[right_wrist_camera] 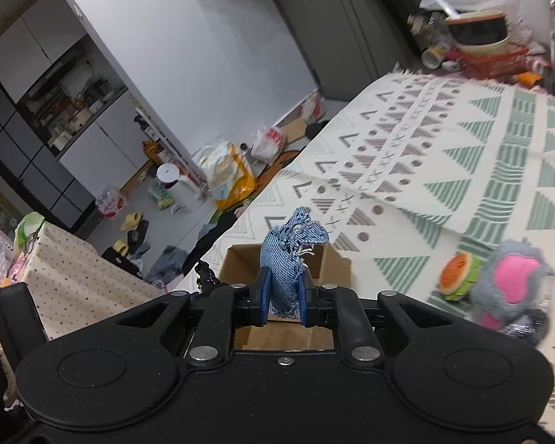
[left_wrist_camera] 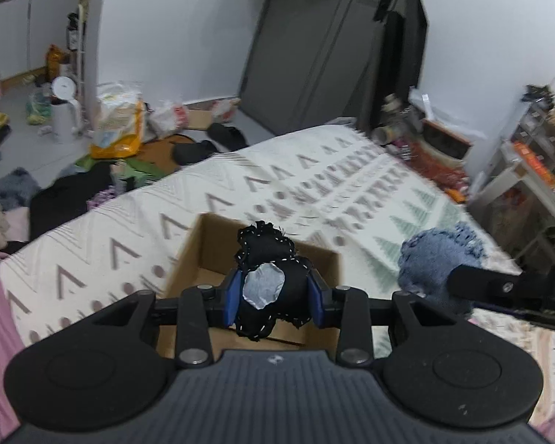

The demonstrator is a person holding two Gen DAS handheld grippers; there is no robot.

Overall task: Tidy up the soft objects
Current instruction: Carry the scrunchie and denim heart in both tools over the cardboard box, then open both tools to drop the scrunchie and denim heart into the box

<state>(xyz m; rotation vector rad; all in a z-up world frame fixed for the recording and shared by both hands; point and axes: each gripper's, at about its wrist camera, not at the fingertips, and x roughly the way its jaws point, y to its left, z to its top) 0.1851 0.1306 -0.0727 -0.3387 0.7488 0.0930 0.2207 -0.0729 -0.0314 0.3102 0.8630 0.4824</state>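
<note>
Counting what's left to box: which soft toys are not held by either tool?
The grey plush with pink patches and the watermelon-slice toy, both lying loose on the patterned bedspread.

White walls (left_wrist_camera: 174,29), grey door (left_wrist_camera: 314,55), grey floor (right_wrist_camera: 188,218) littered with bags and clothes, patterned bed (right_wrist_camera: 444,155), cabinets (right_wrist_camera: 29,118) left.

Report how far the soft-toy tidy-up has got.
Done: nothing visible inside the cardboard box yet. In hand: left claw holds a black stitched toy, right claw a denim toy, both over the box. Left: the grey plush and watermelon toy on the blanket.
</note>
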